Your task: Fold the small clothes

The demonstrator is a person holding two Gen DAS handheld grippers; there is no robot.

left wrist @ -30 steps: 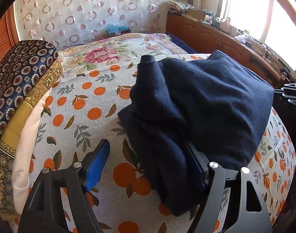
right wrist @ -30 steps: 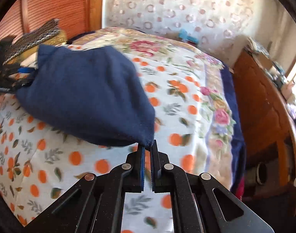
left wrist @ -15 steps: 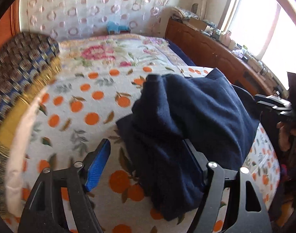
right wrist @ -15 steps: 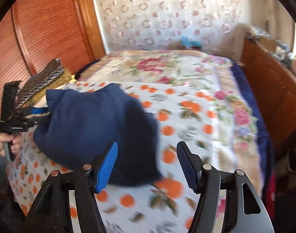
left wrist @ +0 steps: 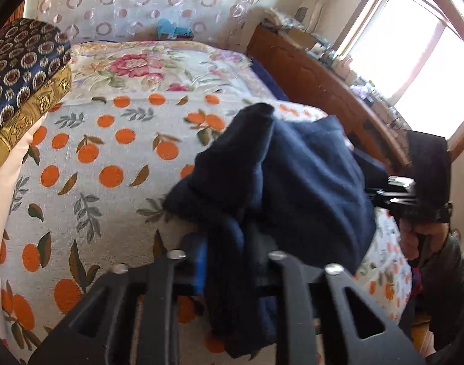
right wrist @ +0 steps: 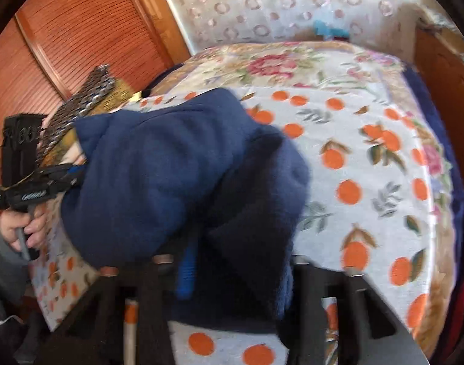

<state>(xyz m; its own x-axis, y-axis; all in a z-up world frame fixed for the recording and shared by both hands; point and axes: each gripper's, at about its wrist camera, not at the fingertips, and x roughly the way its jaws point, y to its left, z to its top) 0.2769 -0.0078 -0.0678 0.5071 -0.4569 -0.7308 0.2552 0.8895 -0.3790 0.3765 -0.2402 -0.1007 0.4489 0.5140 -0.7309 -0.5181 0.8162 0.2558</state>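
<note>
Both hand-held grippers, left (left wrist: 228, 261) and right (right wrist: 232, 261), jaws closing on navy garment (left wrist: 292, 182) between them.

Bed (left wrist: 116, 152): far half and far-left stretch of the orange-print sheet lie bare, open to a gripper. Navy garment (left wrist: 292, 176) bunched at the near edge, blocking the near-middle. Stacked patterned bedding (left wrist: 22, 73) walls the left edge. Wooden cabinet (left wrist: 317, 79) runs close along the right edge, leaving a narrow gap there.
</note>
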